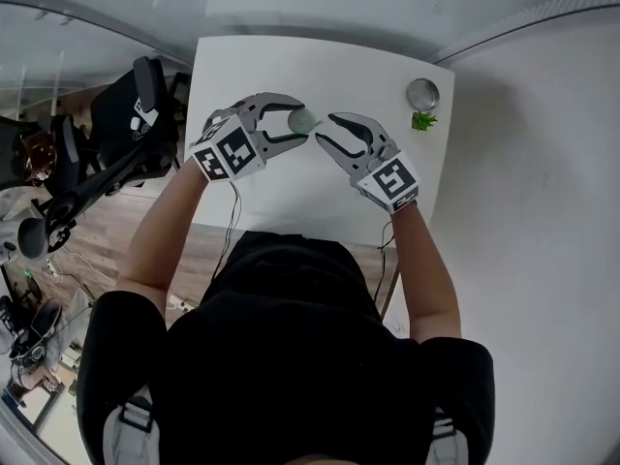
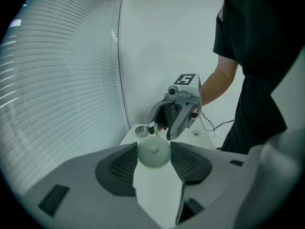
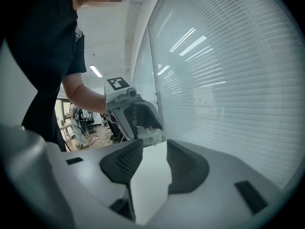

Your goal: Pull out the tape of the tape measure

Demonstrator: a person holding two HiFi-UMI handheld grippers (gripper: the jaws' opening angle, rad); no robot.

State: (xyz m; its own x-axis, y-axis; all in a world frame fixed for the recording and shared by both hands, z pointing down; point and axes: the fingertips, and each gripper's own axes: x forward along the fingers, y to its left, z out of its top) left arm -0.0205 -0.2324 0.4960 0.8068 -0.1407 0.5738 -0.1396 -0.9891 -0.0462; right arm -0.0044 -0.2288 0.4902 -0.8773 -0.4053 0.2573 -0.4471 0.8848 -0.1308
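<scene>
A small round pale green tape measure (image 1: 302, 119) sits between the fingers of my left gripper (image 1: 300, 123), which is shut on it above the white table (image 1: 291, 192). In the left gripper view the tape measure (image 2: 153, 152) fills the gap between the dark pads, flat face towards the camera. No pulled-out tape shows. My right gripper (image 1: 325, 129) hovers just right of it, jaws apart with nothing between them. The right gripper view shows an empty gap in my right gripper (image 3: 153, 144), with the left gripper (image 3: 143, 123) and its pale load straight ahead.
A round metal cup (image 1: 422, 93) and a small green plant (image 1: 423, 120) stand at the table's far right corner. A black office chair (image 1: 126, 139) stands left of the table. Window blinds (image 2: 57, 89) run along the table's far side.
</scene>
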